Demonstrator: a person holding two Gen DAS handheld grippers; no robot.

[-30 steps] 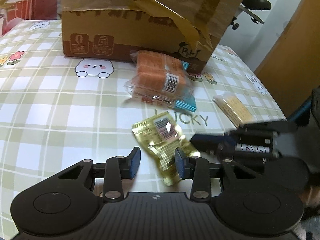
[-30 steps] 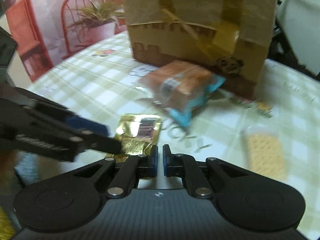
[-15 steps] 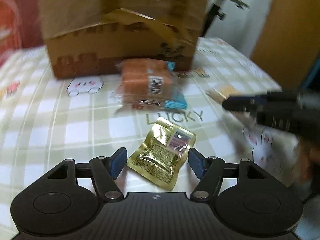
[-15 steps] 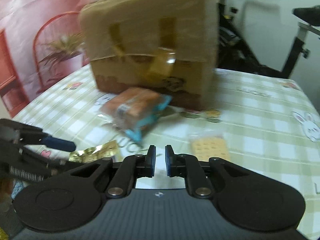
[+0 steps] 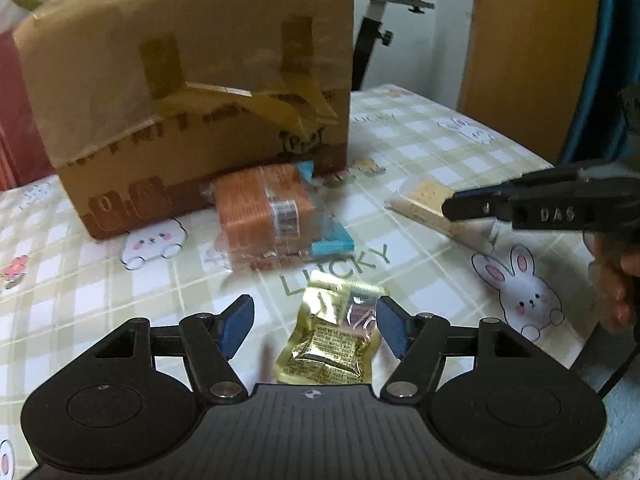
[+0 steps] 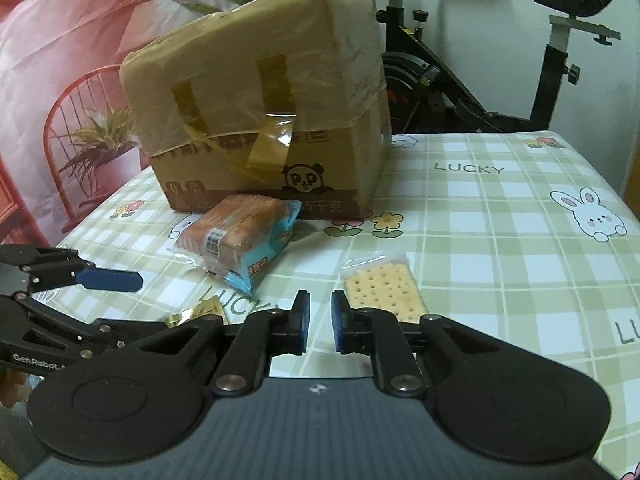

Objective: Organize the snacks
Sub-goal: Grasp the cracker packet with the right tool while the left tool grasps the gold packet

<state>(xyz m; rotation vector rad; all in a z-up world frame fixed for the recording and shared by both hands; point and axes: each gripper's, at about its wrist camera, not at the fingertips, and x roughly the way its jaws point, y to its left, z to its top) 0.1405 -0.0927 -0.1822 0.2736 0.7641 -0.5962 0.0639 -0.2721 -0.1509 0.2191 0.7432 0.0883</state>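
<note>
Since a second ago our right claw [image 6: 320, 316] has pulled off the gold pouch [image 5: 334, 336] and swung toward the cracker packet [image 6: 384, 292], its fingers parted a little, holding nothing. Our left claw [image 5: 316, 326] now hangs spread wide over the pouch, which lies flat near the table's [image 6: 500, 240] front edge, long axis running away from us, its far end beside the right pad, apparently ungripped. We reckon left is nearer. Orange biscuit pack [image 5: 264, 210] sits against the cardboard box [image 5: 192, 80].

Gold packet [image 5: 334, 340] now released between wide-spread left gripper [image 5: 316, 326] jaws, right gripper [image 6: 320, 316] withdrawn rightward.
</note>
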